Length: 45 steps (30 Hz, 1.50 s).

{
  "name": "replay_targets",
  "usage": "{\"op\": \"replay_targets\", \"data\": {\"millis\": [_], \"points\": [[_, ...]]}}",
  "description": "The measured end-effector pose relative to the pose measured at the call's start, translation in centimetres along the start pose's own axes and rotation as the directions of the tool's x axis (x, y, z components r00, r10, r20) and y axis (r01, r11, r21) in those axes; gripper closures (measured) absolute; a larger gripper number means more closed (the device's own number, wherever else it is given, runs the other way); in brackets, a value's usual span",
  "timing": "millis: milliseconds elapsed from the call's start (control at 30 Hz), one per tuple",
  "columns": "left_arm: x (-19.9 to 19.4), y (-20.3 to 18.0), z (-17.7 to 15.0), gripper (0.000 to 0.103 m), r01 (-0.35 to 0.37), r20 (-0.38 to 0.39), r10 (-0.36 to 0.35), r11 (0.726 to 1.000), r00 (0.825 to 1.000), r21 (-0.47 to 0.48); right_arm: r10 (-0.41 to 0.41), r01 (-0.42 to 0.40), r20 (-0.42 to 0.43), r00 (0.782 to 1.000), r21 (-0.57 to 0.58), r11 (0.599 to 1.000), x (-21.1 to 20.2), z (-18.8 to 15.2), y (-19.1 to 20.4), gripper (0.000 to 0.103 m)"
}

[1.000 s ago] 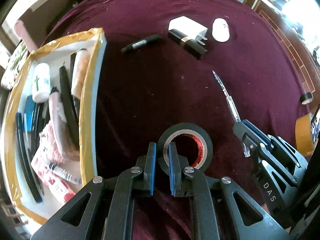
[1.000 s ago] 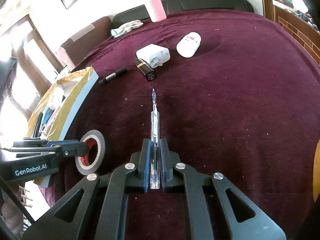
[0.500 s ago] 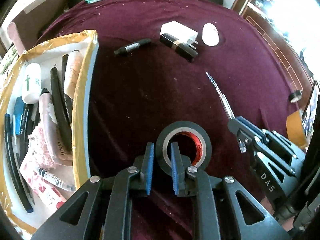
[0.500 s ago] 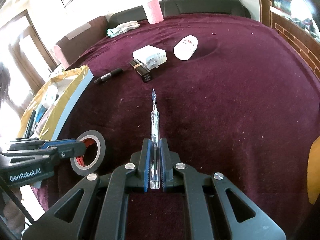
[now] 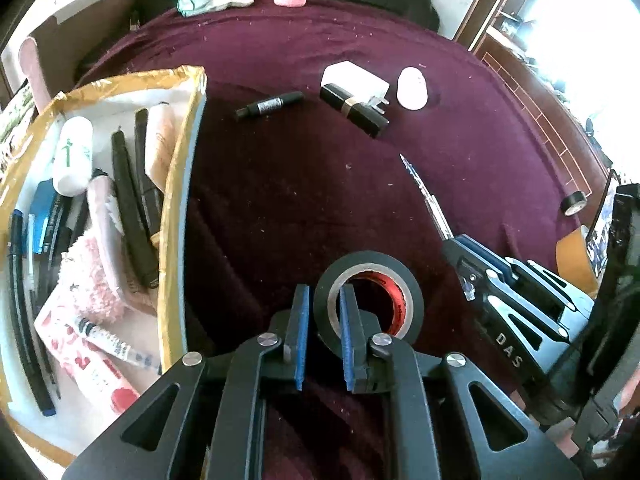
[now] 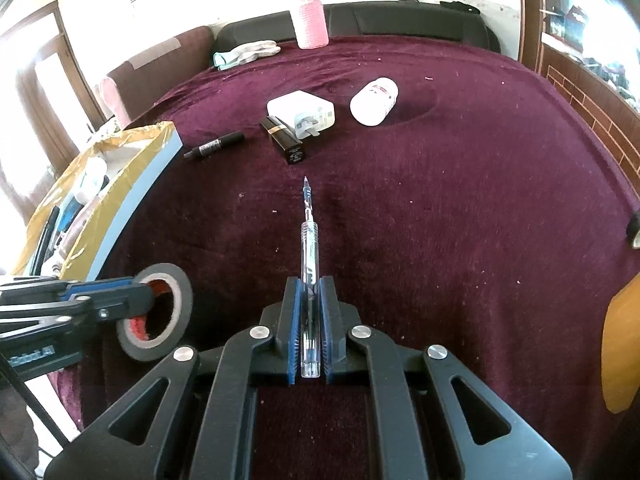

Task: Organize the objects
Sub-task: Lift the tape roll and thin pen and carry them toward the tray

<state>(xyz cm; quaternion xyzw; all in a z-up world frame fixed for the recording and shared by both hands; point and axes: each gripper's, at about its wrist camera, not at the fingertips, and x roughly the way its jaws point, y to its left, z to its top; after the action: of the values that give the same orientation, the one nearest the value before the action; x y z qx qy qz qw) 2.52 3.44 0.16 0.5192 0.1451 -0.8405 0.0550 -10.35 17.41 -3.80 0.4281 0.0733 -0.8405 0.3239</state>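
Left wrist view: the left hand-held gripper (image 5: 322,332) straddles the wall of a black roll of electrical tape with a red-printed core (image 5: 368,292), one blue pad outside the ring and one inside. Its jaws are closing, but a gap shows beside the outer pad, so the roll is not yet pinched. The roll stands tilted on the maroon velvet-covered desk (image 5: 304,192), apparently so its wall can be caught. To the left sits the open cardboard box edged in tan packing tape (image 5: 188,184), already filled with pens, tubes and a white bottle, the likely destination. A black marker (image 5: 269,105), white plug adapter (image 5: 354,80), black lipstick case (image 5: 354,110) and white pill bottle (image 5: 412,89) lie beyond, unsorted.

Right wrist view: the right hand-held gripper (image 6: 310,322) is clenched on a clear plastic ballpoint pen (image 6: 309,248), gripped near its tail with the tip pointing forward above the cloth, ready to carry.
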Motion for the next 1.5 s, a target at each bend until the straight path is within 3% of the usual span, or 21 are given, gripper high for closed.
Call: {"op": "replay_targets", "data": {"millis": [1067, 1367, 1500], "points": [[-0.8, 0.1, 0.3, 0.091, 0.016, 0.021, -0.016, 1.000, 1.000, -0.022, -0.010, 0.010, 0.045, 0.999, 0.000, 1.000, -0.8, -0.2, 0.0, 0.096], [-3.5, 1.6, 0.3, 0.091, 0.053, 0.067, -0.049, 0.997, 0.997, -0.060, 0.103, -0.106, 0.033, 0.994, 0.105, 0.989, -1.1, 0.2, -0.5, 0.096], [-4.9, 3.0, 0.2, 0.091, 0.055, 0.094, -0.047, 0.995, 0.994, -0.084, 0.132, -0.134, 0.034, 0.991, 0.072, 0.988, -1.6, 0.5, 1.8, 0.096]]}}
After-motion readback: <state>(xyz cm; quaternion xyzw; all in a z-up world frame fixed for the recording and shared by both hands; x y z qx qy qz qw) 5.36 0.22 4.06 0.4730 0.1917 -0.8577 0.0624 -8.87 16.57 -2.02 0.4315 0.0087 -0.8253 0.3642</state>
